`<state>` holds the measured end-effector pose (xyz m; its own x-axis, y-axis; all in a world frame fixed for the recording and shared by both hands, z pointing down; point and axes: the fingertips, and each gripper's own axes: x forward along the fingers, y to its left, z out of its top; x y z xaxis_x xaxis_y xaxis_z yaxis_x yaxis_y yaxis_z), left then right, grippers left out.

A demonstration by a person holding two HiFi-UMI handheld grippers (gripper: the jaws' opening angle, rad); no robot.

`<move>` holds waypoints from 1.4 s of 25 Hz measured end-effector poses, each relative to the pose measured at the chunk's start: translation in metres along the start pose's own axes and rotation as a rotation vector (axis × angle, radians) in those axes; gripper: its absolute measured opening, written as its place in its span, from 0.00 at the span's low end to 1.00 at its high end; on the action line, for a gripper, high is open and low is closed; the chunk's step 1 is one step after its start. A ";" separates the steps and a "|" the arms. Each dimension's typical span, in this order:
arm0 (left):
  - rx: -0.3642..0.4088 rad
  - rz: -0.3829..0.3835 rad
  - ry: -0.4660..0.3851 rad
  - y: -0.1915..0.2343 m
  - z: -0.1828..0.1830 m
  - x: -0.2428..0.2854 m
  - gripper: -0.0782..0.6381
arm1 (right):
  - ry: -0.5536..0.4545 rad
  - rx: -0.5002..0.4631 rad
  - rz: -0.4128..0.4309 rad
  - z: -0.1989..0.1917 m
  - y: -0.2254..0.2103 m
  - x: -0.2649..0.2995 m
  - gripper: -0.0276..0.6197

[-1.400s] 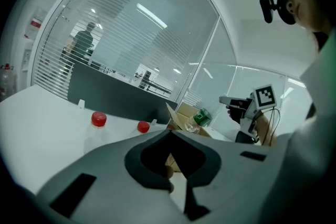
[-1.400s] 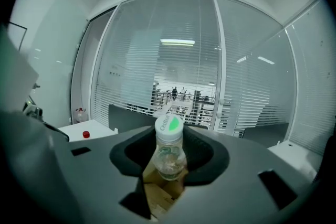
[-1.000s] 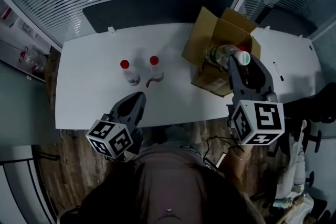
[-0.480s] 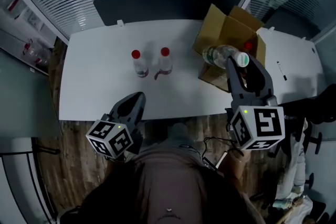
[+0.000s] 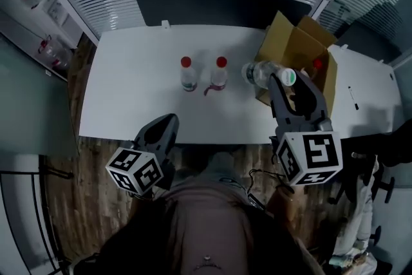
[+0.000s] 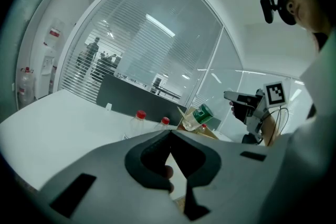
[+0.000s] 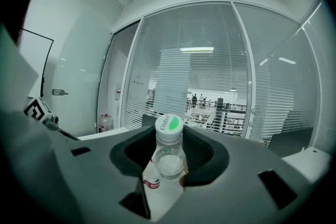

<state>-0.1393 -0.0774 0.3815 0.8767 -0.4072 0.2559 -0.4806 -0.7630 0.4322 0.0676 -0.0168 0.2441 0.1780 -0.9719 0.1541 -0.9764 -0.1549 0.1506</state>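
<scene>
The right tool is closed on the neck of a clear bottle with a white and green cap. The bottle is carried in the air, lying almost level above the right part of the white counter, just beside the cardboard box. The jaws cover the neck, and in the right gripper view the body of the bottle is mostly hidden behind its own cap and shoulder. Under it, between the jaws, only a piece of a small bottle with a red label shows. The left tool has its jaws together with nothing between them. It hangs at the near edge of the counter, well apart from every bottle. Something pale shows through the opening behind its tips, but I cannot tell what it is. Two small bottles with red caps stand upright near each other in the middle of the counter. Inside the open box one more red cap is visible, and the rest of that thing is hidden by the box wall.
</scene>
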 end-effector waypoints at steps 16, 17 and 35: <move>-0.029 0.122 -0.049 0.029 -0.001 -0.040 0.12 | 0.045 0.005 0.196 -0.016 0.068 0.037 0.31; -0.032 0.130 -0.052 0.030 -0.001 -0.043 0.12 | 0.048 0.003 0.209 -0.017 0.072 0.039 0.31; -0.081 0.287 -0.123 0.052 0.003 -0.068 0.12 | 0.110 -0.022 0.449 -0.035 0.136 0.085 0.31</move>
<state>-0.2232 -0.0909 0.3835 0.6988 -0.6614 0.2724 -0.7039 -0.5682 0.4262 -0.0455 -0.1141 0.3121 -0.2493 -0.9169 0.3116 -0.9571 0.2823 0.0652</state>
